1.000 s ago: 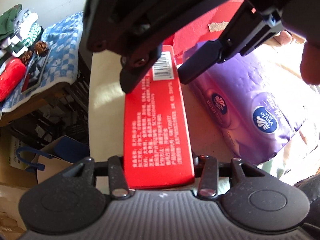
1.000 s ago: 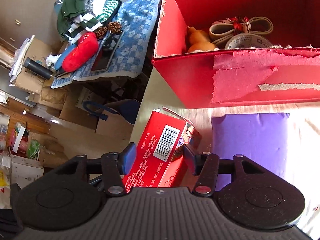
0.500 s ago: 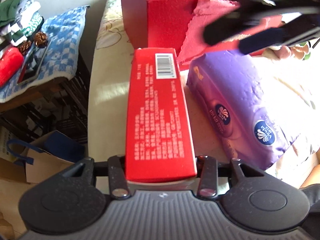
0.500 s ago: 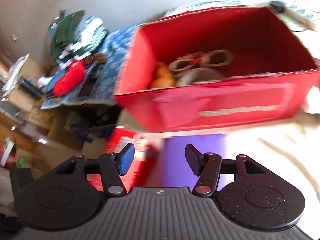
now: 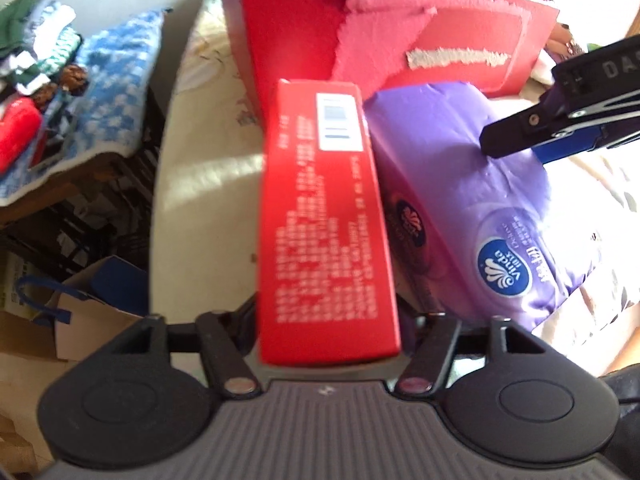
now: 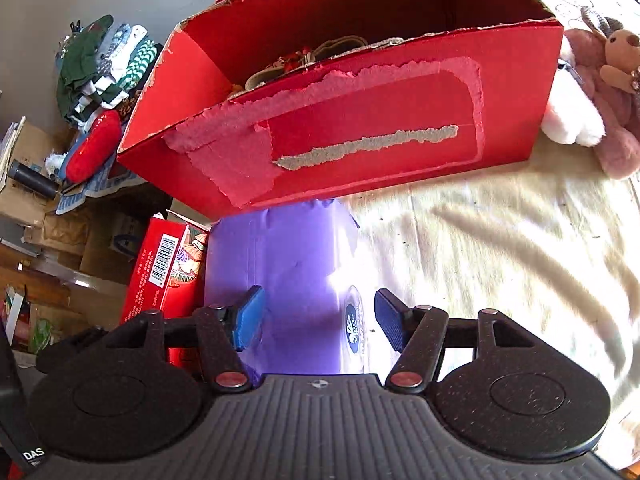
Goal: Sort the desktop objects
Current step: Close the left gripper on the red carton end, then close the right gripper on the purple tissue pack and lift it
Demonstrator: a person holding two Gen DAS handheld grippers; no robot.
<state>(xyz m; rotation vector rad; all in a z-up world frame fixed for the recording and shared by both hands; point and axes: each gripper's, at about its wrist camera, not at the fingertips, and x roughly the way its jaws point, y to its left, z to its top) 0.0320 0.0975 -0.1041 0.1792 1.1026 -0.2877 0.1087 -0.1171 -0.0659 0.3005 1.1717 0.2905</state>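
Two grippers work side by side: on the left wrist view, the left gripper clamps the long red carton, barcode end toward the big red box, seemingly its destination. On the right wrist view, the right gripper hovers, fingers apart, over the purple Vinda tissue pack, likely next.

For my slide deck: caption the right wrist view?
Open right gripper poised over purple tissue pack before torn red cardboard box.
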